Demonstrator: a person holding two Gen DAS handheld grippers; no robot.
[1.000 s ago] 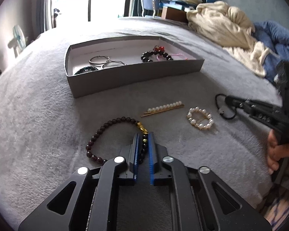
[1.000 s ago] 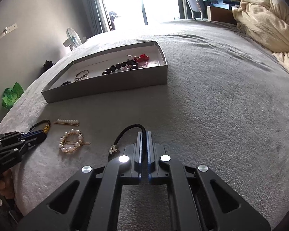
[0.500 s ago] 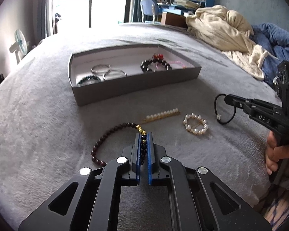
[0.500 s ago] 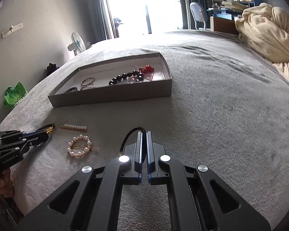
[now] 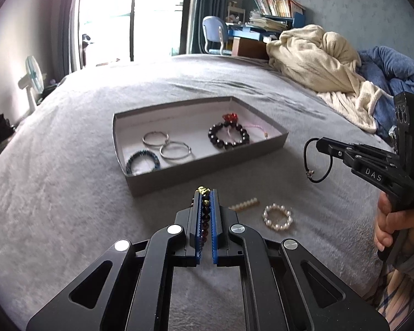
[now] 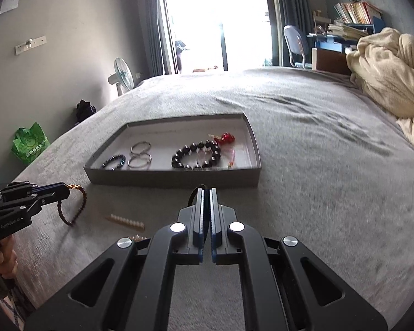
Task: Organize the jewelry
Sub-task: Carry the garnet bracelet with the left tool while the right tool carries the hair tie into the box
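Tray (image 5: 207,175) at frame centre of left wrist view, on bedspread (image 5: 55,193). In tray: two rings (image 5: 167,144) left of middle, braided band (image 5: 143,161) at lower left corner, large bead bracelet (image 5: 228,136) right. Below tray, on bedspread: pearl clip (image 5: 244,203), pearl ring (image 5: 278,217) right of it. Blanket heap (image 5: 317,58) upper right; fan (image 5: 33,78) far left; chair (image 5: 215,34) top centre

dark red bead bracelet (image 5: 204,218): mostly hidden between blue-padded fingers (image 5: 198,220) | thin black cord loop (image 6: 193,194): mostly hidden behind fingers (image 6: 199,215) | round pearl hair clip (image 6: 137,237): only an edge shows | person's hand (image 5: 392,226): cut off at frame edge
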